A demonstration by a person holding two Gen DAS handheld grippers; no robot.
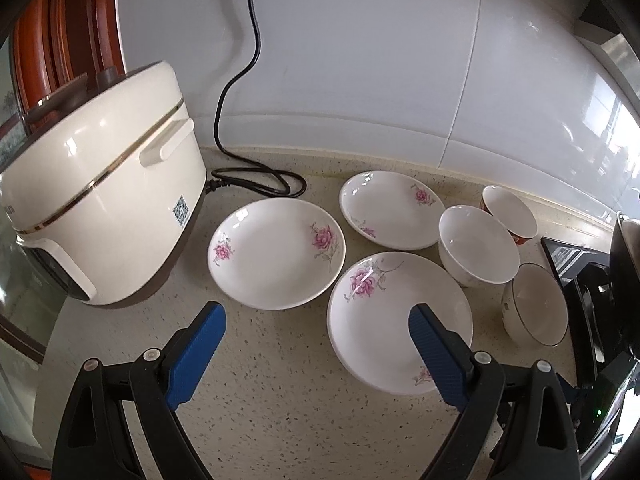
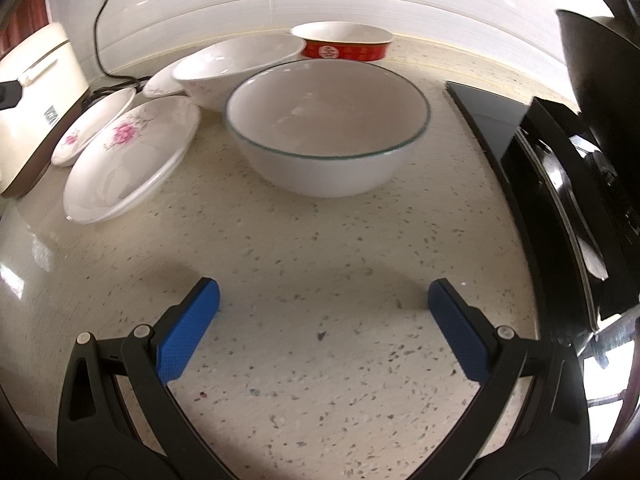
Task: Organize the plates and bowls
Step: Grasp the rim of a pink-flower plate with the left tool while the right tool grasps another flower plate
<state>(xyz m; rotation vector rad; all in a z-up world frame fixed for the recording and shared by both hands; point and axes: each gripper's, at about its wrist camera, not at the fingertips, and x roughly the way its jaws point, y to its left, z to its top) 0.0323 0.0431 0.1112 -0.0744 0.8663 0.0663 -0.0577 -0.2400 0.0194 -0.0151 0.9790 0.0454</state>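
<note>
1. Three flowered plates (image 1: pixel 276 252) and three bowls (image 1: pixel 476 246) spread over the speckled counter (image 1: pixel 280 400), none stacked yet; rice cooker (image 1: pixel 100 200) at the left, black stove (image 2: pixel 560 200) at the right.
2. Left gripper (image 1: pixel 316 344): wide apart, holding nothing, right finger over the nearest plate (image 1: pixel 396 320).
3. Right gripper (image 2: pixel 324 316): wide apart too, empty, low above the counter, facing the green-rimmed bowl (image 2: pixel 326 128), not touching.
4. Behind it: a white bowl (image 2: pixel 236 64) and a red bowl (image 2: pixel 344 46), near the wall.
5. Probably glazed ceramic: stiff, rather heavy, slippery, easy to chip.
6. Best hold, judging so: the rim, one finger inside and one outside, firm squeeze.
7. For plates: pinch the raised edge, lift slowly, set down softly on another plate.
</note>
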